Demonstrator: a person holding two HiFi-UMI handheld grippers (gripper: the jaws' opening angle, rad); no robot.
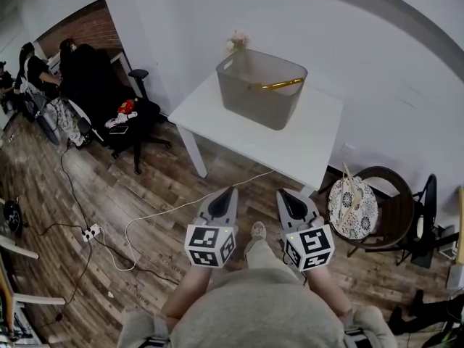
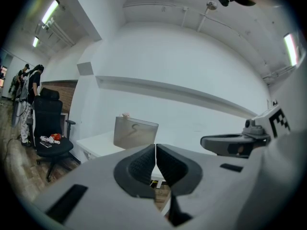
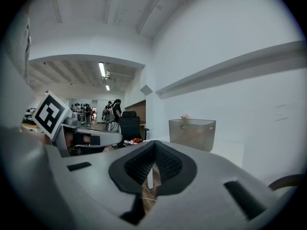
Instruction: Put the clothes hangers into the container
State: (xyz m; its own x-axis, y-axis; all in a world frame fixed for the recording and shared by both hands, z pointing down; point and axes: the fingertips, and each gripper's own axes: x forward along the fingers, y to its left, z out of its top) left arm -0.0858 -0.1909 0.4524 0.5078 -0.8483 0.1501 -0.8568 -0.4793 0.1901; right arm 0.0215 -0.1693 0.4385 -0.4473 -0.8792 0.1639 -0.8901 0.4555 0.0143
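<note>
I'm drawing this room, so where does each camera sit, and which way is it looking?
Head view: on the person's head, looking steeply down at the white table and the grey container. It shows the person's lap, the left tool and the right tool.
Left gripper view: rides on the left tool and looks along its shut jaws toward the container. The right tool shows at the right.
Right gripper view: rides on the right tool and looks along its shut jaws toward the container. The left tool shows at the left.
Shared: all three views see the container on the table.

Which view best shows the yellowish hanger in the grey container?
Head view: it looks into the grey translucent plastic container, showing the yellow-brown hanger. Left gripper view shows only its hook through the wall; right gripper view, a faint shape.
</note>
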